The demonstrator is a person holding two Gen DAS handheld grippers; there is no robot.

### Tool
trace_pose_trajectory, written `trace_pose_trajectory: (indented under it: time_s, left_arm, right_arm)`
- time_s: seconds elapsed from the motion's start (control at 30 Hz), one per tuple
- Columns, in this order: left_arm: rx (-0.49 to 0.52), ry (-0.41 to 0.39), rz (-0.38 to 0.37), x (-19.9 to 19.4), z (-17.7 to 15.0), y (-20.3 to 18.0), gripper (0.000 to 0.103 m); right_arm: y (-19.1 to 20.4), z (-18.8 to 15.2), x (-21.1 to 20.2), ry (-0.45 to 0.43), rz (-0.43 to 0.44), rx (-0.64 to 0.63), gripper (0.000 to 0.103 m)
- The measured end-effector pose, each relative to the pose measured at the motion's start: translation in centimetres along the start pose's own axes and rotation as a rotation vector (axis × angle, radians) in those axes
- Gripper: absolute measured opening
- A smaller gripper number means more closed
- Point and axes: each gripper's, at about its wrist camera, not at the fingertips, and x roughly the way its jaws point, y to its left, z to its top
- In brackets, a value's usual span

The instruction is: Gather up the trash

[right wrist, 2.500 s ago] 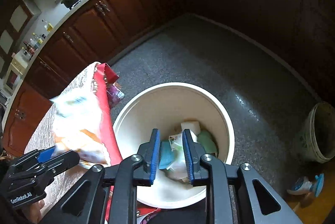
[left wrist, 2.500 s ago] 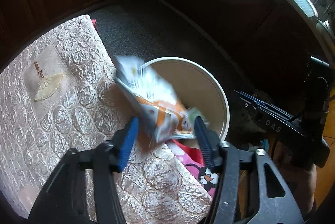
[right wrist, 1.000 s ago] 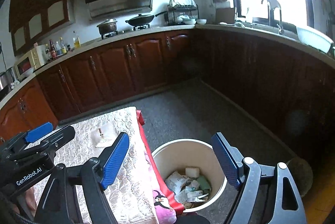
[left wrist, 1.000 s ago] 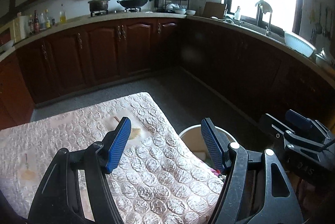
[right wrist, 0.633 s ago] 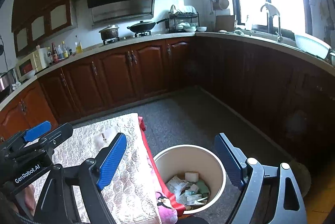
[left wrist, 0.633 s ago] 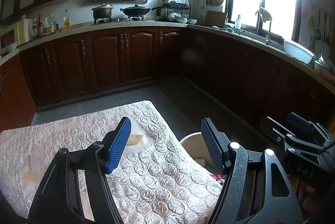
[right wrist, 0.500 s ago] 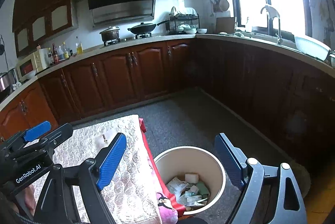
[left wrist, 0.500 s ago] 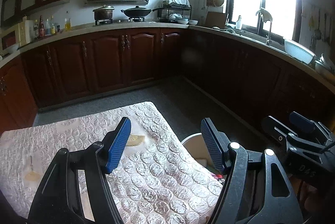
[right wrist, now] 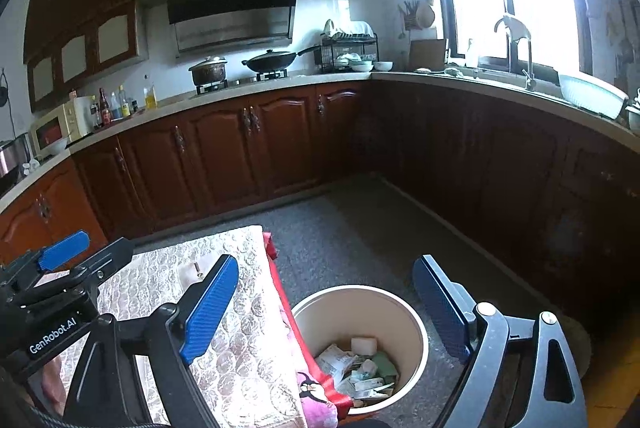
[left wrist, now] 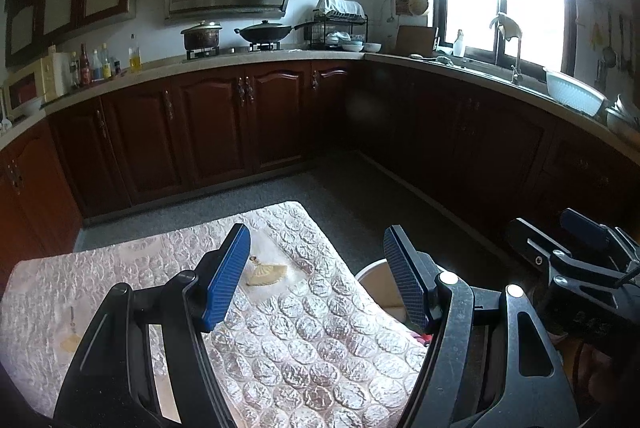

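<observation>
The counter (right wrist: 224, 340), covered with a quilted cloth, stands just beside the round bin (right wrist: 416, 324) on the floor at its right edge. Trash (right wrist: 356, 368) lies in the bin bottom. The left gripper (left wrist: 316, 276) is wide and empty above the cloth; the right gripper (right wrist: 324, 312), jaws just widened, is empty above the bin.

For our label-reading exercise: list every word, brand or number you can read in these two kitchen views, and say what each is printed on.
"GenRobot.AI": white print on the black body of the left gripper, right wrist view.
Marking on the right gripper body: too dark to read.
Bottles on the counter: labels too small.
</observation>
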Motion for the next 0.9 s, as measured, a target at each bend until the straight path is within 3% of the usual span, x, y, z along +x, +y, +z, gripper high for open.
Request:
trace_pose_trajectory:
  time_s: [0.9]
  left_arm:
    - [0.014,-0.009,0.004,0.07,-0.22,0.19,0.069]
  right_arm:
    - [-0.31,0.18,0.39,0.006,0.003,-0.002,0.087]
